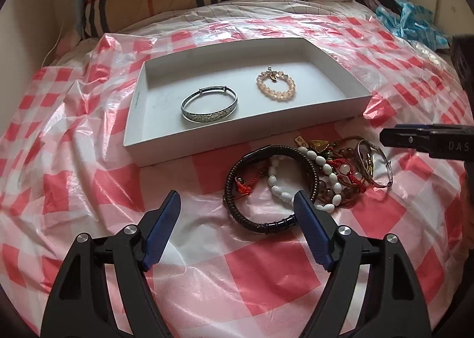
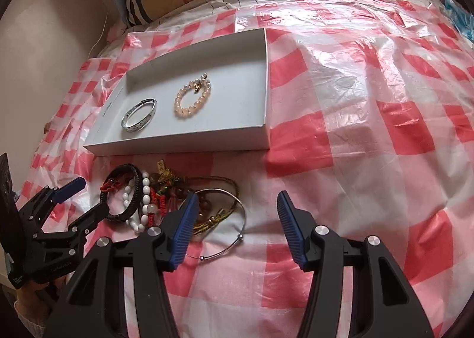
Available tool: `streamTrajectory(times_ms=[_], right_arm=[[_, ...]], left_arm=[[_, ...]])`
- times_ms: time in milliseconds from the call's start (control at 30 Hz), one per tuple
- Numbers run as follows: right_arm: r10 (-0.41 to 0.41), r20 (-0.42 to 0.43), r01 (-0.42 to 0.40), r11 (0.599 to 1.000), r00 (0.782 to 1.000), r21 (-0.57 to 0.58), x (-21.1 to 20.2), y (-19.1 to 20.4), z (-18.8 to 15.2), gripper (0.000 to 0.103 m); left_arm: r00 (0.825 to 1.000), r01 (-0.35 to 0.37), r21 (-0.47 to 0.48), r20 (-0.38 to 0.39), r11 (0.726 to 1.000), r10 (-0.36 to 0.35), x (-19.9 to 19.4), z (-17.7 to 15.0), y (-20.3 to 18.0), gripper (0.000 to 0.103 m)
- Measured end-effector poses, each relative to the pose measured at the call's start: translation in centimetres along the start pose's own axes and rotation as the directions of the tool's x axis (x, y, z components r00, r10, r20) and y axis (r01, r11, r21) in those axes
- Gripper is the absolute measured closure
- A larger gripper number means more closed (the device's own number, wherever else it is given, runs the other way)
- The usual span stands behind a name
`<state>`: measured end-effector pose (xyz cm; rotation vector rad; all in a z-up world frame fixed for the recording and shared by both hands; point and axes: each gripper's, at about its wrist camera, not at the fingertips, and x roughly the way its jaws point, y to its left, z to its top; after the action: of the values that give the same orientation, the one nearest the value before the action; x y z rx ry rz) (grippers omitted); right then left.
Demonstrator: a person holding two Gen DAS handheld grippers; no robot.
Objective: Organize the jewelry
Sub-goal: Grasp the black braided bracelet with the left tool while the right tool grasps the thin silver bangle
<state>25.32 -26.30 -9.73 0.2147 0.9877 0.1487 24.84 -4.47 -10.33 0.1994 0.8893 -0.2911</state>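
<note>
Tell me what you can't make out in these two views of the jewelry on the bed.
- Jewelry pile: how many pieces, both views; strands tangle and overlap.
- Thin wire bangle: near part hidden, right wrist view, behind the right gripper finger.
- Small gold tag: its print too small, left wrist view.
- White box: rim print too small, right wrist view.
- Right gripper: mostly cut off by the frame edge, left wrist view.

Bed (image 1: 266,3), checked plastic sheet (image 1: 89,160), white tray (image 1: 237,130), bracelet heap (image 1: 311,178)

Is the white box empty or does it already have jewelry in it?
Not empty. The white box holds two pieces lying flat: a silver bangle and a peach beaded bracelet. The rest lies outside.
</note>
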Motion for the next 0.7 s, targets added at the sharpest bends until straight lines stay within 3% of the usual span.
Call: streamTrajectory(times_ms=[200,400,467,500,533,600,700], right_arm=[[-0.064,-0.023,0.063,0.996,0.998,-0.061,1.0,0.2,-0.3,0.050],[-0.100,-0.059,0.092,0.987,0.993,-0.130,2.2,1.1,-0.9,0.066],[-0.098,-0.068,0.088,0.985,0.993,-0.146,2.4,1.2,-1.0,0.085],[-0.088,-0.073,0.077,0.986,0.993,-0.145,2.4,1.3,-1.1,0.096],[-0.078,-0.069,0.067,0.987,0.995,-0.149,2.3,1.4,-1.1,0.099],[-0.063,-0.043,0.055,0.986,0.997,-0.156,1.6,1.6,-1.0,0.101],[-0.028,0.000,0.028,0.992,1.000,-0.127,0.5,1.4,-0.7,0.101]], left_arm=[[0.998,-0.032,0.001,0.044,0.999,0.032,-0.3,0.8,0.1,0.025],[0.993,-0.101,0.103,0.069,0.990,0.094,1.1,1.8,-1.2,0.025],[0.997,-0.081,0.113,0.027,0.990,0.078,2.2,1.7,-1.4,0.044],[0.998,-0.052,0.106,-0.013,0.993,0.054,2.8,1.6,-1.4,0.075],[0.999,-0.019,0.081,-0.047,0.997,0.023,3.2,1.6,-1.0,0.089],[0.992,0.102,0.018,-0.082,0.995,-0.101,3.1,1.4,-0.3,0.090],[0.986,0.151,-0.015,-0.070,0.988,-0.152,2.1,1.5,0.5,0.090]])
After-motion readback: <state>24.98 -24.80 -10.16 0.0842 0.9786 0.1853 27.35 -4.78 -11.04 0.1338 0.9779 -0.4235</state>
